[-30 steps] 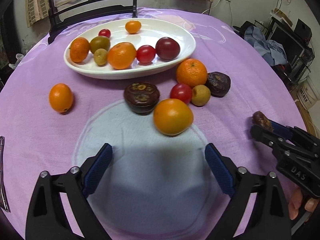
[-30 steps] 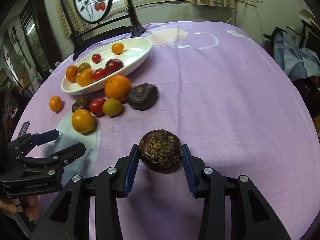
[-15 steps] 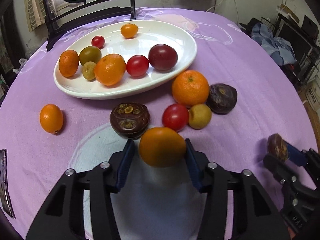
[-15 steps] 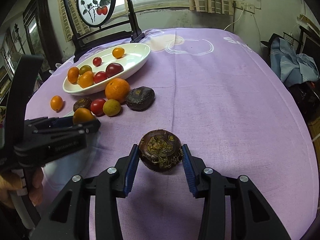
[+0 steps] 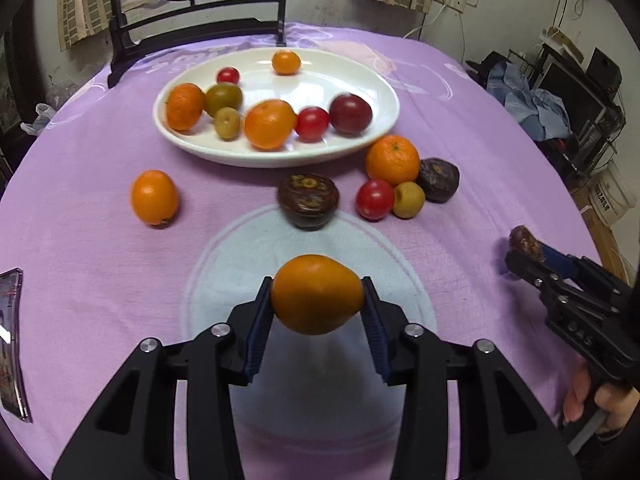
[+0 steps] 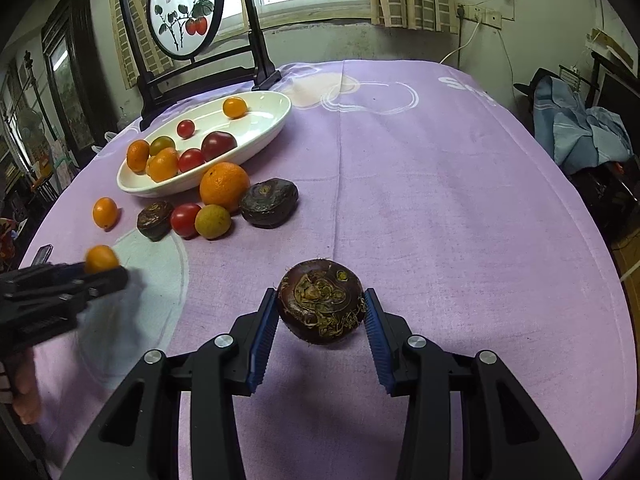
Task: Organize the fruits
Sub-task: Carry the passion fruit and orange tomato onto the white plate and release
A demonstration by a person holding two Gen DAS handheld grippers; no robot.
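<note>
Two grippers each have a piece of fruit between their blue pads. The left gripper (image 5: 318, 296) is closing its jaws on an orange fruit (image 5: 317, 294), and both pads press its sides. The fruit hangs a little above the purple tablecloth (image 5: 100, 240), so it looks lifted, likely so it can be carried to the white dish (image 5: 372, 80). The right gripper (image 6: 321, 312) is clamped on a dark brown fruit (image 6: 320, 302) with rough, stringy bits on top. It is held well away from the dish, out over the bare cloth on the right side.

The dish sits at the far side of the table and already holds many fruits, orange, red, green and dark purple. That looks like the place where all the fruit should go.

Some fruit is not in the dish yet. A big orange (image 5: 393, 160), a red tomato (image 5: 375, 199), a small yellow-green fruit (image 5: 408, 200) and a dark wrinkled fruit (image 5: 438, 180) sit close together just beside the dish. Another brown fruit (image 5: 309, 201) lies in front of it. One small orange fruit (image 5: 154, 198) lies alone on the left.
</note>
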